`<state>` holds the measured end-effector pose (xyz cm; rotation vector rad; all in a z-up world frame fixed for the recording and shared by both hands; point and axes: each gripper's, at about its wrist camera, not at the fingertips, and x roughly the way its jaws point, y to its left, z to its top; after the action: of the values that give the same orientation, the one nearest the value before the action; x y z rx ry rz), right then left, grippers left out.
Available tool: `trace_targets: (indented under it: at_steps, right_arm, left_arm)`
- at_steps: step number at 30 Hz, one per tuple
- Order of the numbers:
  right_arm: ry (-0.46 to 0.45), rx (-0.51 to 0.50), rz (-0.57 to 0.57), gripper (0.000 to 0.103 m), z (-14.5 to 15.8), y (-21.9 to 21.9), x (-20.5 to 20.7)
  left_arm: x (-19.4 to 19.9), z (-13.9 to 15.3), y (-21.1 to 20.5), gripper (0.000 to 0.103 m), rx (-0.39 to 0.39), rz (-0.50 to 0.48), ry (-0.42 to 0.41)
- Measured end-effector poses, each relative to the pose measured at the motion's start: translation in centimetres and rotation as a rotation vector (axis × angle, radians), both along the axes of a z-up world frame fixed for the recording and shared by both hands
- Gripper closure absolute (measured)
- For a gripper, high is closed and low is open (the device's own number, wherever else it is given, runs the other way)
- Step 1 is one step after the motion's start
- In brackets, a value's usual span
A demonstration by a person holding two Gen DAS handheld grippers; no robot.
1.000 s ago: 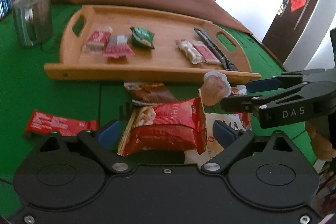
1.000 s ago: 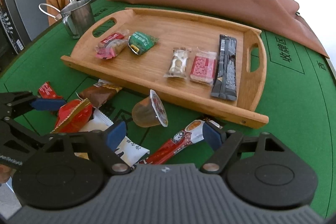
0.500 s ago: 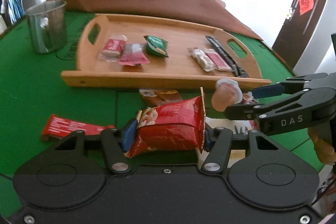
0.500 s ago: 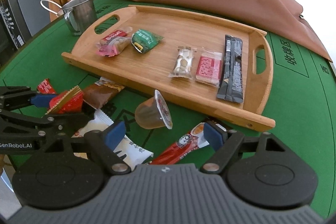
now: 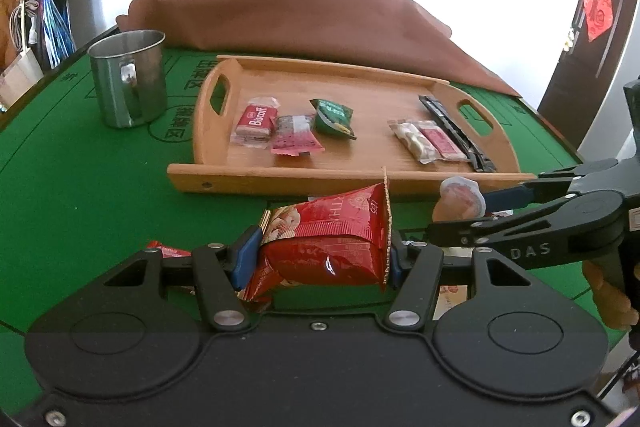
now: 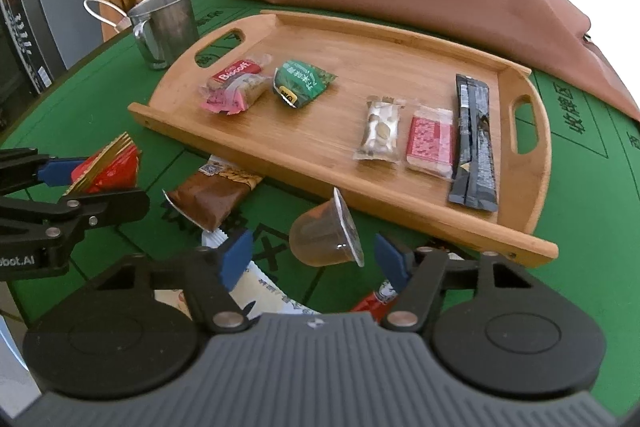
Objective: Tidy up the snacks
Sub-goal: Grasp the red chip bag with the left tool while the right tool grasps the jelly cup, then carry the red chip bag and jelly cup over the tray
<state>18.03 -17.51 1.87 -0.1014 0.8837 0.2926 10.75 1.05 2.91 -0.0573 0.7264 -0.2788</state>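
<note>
My left gripper point(image 5: 320, 257) is shut on a red snack bag point(image 5: 332, 239) and holds it above the green table, in front of the wooden tray point(image 5: 280, 183). The bag also shows in the right wrist view point(image 6: 106, 169). My right gripper point(image 6: 316, 259) is open, with a jelly cup point(image 6: 326, 235) lying on its side between the fingers, untouched. The cup also shows in the left wrist view point(image 5: 460, 201). The tray point(image 6: 400, 211) holds several wrapped snacks, among them a green packet point(image 6: 302, 83) and black sticks point(image 6: 474, 143).
A steel mug point(image 5: 128, 83) stands left of the tray. A brown cloth point(image 5: 320, 23) lies behind it. On the table near the grippers lie a brown snack bar point(image 6: 212, 193), a white packet point(image 6: 264, 291) and a red stick point(image 5: 168, 251).
My left gripper closed on the red snack bag and lifted it off the table. The right gripper moved closer to the jelly cup, still open.
</note>
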Motion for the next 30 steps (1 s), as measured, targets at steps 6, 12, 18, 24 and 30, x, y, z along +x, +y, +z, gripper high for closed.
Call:
trace_targets:
  at_steps: [6, 12, 18, 24, 30]
  right_arm:
    - [0.005, -0.049, -0.026, 0.045, -1.2, 0.7, 0.6]
    - [0.021, -0.026, -0.059, 0.059, -0.7, 0.2, 0.2]
    - [0.038, 0.057, -0.095, 0.062, 0.7, -1.0, 0.2]
    - [-0.004, 0.099, -0.107, 0.063, 3.0, -1.8, 0.3]
    - [-0.028, 0.137, -0.156, 0.063, 5.0, -3.2, 2.3]
  left_arm:
    - [0.1, -0.2, 0.0, 0.045, 0.005, 0.008, 0.006]
    - [0.3, -0.1, 0.0, 0.045, 0.028, 0.017, -0.002]
    - [1.0, 1.0, -0.1, 0.045, 0.042, 0.02, -0.038]
    - [3.0, 2.4, -0.3, 0.045, 0.05, 0.037, -0.076]
    - [5.5, 3.7, -1.1, 0.045, 0.053, 0.03, -0.096]
